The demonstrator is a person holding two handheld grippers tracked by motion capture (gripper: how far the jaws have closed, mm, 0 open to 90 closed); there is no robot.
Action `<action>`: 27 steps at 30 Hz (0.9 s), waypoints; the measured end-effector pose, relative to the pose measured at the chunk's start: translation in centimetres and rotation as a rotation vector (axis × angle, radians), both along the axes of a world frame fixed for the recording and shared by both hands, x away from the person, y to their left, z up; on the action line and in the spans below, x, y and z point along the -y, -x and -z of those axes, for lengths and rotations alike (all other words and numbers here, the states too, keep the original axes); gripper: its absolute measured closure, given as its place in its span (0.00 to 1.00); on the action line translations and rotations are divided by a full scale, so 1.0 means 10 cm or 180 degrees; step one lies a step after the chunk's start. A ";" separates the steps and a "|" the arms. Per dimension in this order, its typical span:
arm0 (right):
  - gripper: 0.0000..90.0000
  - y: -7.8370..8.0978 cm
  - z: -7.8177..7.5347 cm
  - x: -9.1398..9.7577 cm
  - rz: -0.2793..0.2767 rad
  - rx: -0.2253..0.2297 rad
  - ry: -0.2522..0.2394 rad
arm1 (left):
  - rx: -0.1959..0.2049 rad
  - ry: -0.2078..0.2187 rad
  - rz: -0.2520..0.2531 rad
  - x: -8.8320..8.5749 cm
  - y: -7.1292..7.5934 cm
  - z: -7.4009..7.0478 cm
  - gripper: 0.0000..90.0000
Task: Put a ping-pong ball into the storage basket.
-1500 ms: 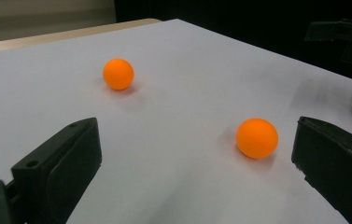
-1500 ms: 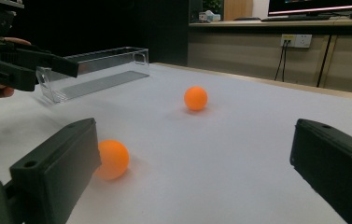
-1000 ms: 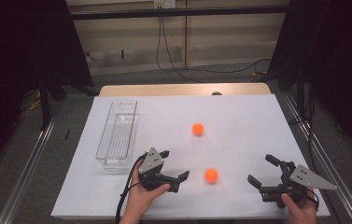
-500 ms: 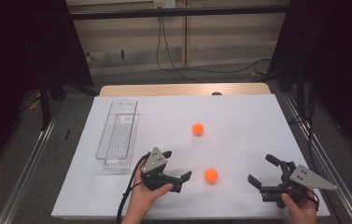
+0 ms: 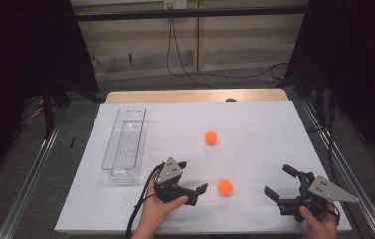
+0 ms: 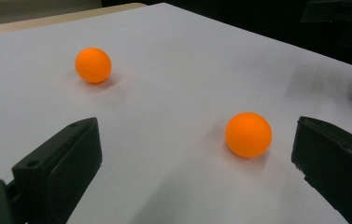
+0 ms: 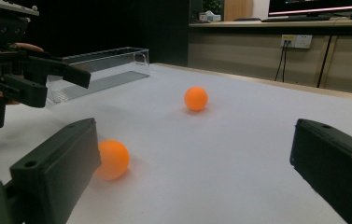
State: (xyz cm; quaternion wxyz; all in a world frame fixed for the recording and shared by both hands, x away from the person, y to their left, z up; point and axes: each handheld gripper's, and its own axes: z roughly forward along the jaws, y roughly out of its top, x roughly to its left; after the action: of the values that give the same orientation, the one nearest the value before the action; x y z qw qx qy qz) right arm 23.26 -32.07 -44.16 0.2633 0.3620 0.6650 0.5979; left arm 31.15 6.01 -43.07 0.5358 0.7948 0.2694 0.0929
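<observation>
The near ball (image 5: 225,187) is round, smooth and orange. Two balls, one clear tray (image 5: 125,144). Both hand-held grippers, left (image 5: 193,180) and right (image 5: 279,181), gape wide, holding nothing.

Even, fairly bright light falls from above on the white counter (image 5: 254,124), while the room around it sinks into near black at both sides of the high view. The near orange ball (image 6: 248,134) and the far orange ball (image 6: 93,65) cast only small, soft shadows beneath them. No harsh glare shows on the sheet. In both gripper views the black jaws close to the lens look slightly soft.
</observation>
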 end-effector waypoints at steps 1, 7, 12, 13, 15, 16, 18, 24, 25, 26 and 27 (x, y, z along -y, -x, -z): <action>0.01 0.00 0.00 0.00 -0.0005 -0.0003 -0.0001 | -0.0006 0.0003 0.0001 0.00 0.00 0.00 0.02; 0.01 0.00 0.00 0.00 -0.0007 0.0002 0.0006 | -0.0018 -0.0032 0.0024 0.03 0.00 0.01 0.02; 0.01 0.00 0.00 0.00 -0.0006 0.0000 0.0001 | -0.0023 -0.0039 0.0036 0.05 -0.01 0.01 0.02; 0.01 0.00 0.00 0.00 -0.0006 -0.0001 0.0001 | -0.0023 -0.0031 0.0043 0.05 -0.01 0.01 0.02; 0.01 0.00 0.00 0.00 -0.0010 0.0002 0.0007 | -0.0023 -0.0047 0.0056 0.07 -0.01 0.02 0.02; 0.01 0.00 0.00 0.00 -0.0012 0.0002 0.0006 | -0.0029 -0.0043 0.0053 0.08 -0.01 0.02 0.02; 0.01 0.00 0.00 0.00 -0.0013 0.0003 0.0004 | -0.0024 -0.0055 0.0066 0.09 -0.01 0.02 0.02; 0.01 0.00 0.00 0.00 -0.0008 0.0002 -0.0004 | -0.0037 -0.0063 0.0079 0.11 -0.02 0.02 0.02; 0.01 0.00 0.00 0.00 -0.0010 0.0001 -0.0005 | -0.0034 -0.0058 0.0078 0.11 -0.02 0.02 0.02; 0.01 0.00 0.00 0.00 -0.0010 0.0000 -0.0005 | -0.0037 -0.0058 0.0077 0.12 -0.02 0.02 0.02; 0.01 0.00 0.00 0.00 -0.0008 0.0001 -0.0006 | -0.0038 -0.0074 0.0089 0.12 -0.02 0.02 0.02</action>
State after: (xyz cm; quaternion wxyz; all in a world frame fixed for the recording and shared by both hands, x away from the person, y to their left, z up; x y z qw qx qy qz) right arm 23.26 -32.07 -44.15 0.2623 0.3614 0.6648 0.5988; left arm 31.35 4.80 -43.29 0.5261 0.8052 0.2604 0.0838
